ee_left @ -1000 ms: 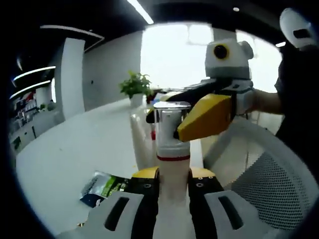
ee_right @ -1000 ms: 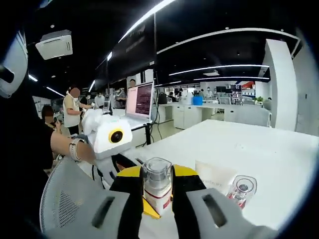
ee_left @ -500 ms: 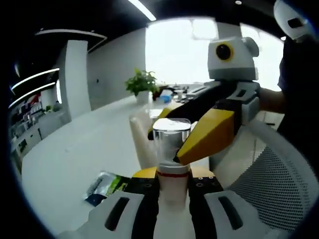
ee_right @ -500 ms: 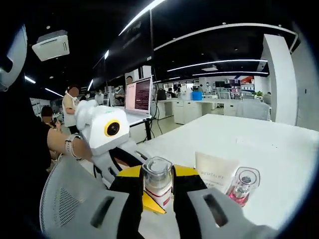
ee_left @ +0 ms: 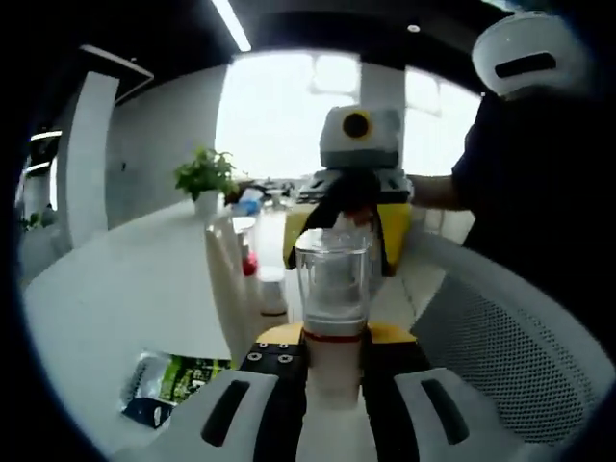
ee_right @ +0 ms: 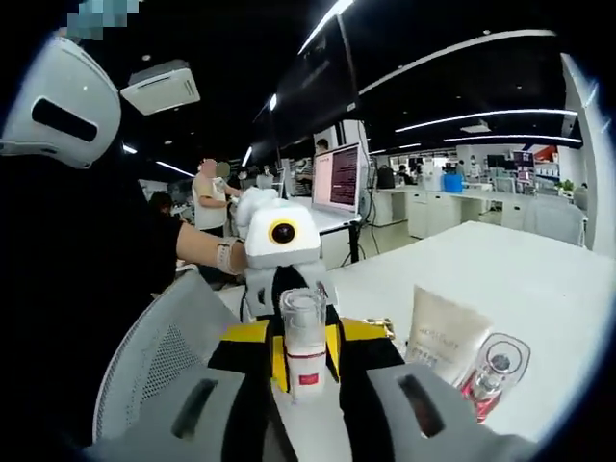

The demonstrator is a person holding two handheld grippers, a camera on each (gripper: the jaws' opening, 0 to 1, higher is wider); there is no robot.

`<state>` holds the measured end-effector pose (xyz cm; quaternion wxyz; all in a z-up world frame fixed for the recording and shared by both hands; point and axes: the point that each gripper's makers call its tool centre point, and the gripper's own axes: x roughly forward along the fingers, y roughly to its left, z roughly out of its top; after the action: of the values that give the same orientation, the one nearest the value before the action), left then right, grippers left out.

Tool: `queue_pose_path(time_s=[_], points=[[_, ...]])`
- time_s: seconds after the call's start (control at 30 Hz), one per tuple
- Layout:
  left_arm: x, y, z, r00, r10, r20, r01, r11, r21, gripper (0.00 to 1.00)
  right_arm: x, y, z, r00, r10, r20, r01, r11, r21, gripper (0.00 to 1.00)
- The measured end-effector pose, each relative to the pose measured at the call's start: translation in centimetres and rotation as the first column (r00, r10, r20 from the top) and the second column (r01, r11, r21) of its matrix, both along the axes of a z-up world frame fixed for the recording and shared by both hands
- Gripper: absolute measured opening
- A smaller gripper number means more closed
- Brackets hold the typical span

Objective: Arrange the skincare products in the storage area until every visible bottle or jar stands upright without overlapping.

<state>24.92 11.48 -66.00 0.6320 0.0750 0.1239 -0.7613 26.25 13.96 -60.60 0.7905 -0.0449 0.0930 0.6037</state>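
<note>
One bottle (ee_left: 332, 308) is up in the air between the two grippers, so the job looks far from done. The left gripper (ee_left: 332, 361) has its jaws squeezed on the bottle's white body. The right gripper (ee_right: 304, 361) has its jaws pressed on the clear cap end. Both hold the same bottle, high above the white table (ee_right: 539, 289) — not yet in its place. On the table a cream tube (ee_right: 445, 332) stands up, and a pink bottle (ee_right: 491, 375) beside it leans. A green packet (ee_left: 173, 380) lies flat. I think the held bottle must be set down standing — then the leaning one fixed.
</note>
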Motion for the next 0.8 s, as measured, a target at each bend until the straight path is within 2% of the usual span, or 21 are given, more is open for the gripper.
queue_pose_path(time_s=[0.07,0.13,0.2,0.23,0.27,0.3,0.53,0.63,0.7,0.8], points=[[-0.9,0.1,0.0,0.998,-0.068,-0.013,0.068,0.998,-0.002,0.18,-0.1,0.2,0.1,0.999,0.034,0.027,-0.033,0.999,-0.007,0.26],[-1.2,0.1,0.1,0.996,-0.093,-0.017,0.093,0.996,-0.009,0.18,-0.7,0.8,0.5,0.993,0.102,0.064,-0.102,0.995,0.001,0.26],[-2.1,0.3,0.2,0.986,-0.162,-0.044,0.161,0.987,-0.018,0.18,-1.4,1.3,0.5,0.986,0.157,0.048,-0.158,0.987,0.007,0.25],[-2.3,0.4,0.2,0.984,-0.173,-0.043,0.172,0.985,-0.021,0.18,-1.5,1.4,0.5,0.985,0.167,0.052,-0.167,0.986,0.009,0.25],[-3.0,0.2,0.3,0.977,-0.212,-0.026,0.211,0.977,-0.02,0.18,-2.1,1.9,0.5,0.977,0.211,0.043,-0.211,0.977,0.017,0.24],[-3.5,0.3,0.2,0.971,-0.237,-0.033,0.236,0.972,-0.017,0.18,-2.5,2.1,0.5,0.971,0.237,0.023,-0.238,0.971,0.027,0.24],[-4.3,0.4,-0.4,0.949,-0.314,-0.023,0.315,0.949,0.02,0.18,-3.4,3.1,0.3,0.955,0.294,0.03,-0.295,0.954,0.043,0.22],[-4.7,0.6,-0.6,0.939,-0.343,-0.028,0.344,0.938,0.033,0.18,-3.6,3.3,0.1,0.952,0.306,-0.006,-0.305,0.95,0.063,0.22],[-4.5,0.6,-0.7,0.941,-0.338,-0.024,0.338,0.94,0.04,0.18,-3.5,3.4,0.0,0.956,0.295,-0.002,-0.294,0.954,0.063,0.21],[-3.0,0.3,-1.2,0.969,-0.244,-0.029,0.246,0.967,0.062,0.19,-2.4,3.0,-0.4,0.974,0.225,0.017,-0.225,0.974,0.032,0.2]])
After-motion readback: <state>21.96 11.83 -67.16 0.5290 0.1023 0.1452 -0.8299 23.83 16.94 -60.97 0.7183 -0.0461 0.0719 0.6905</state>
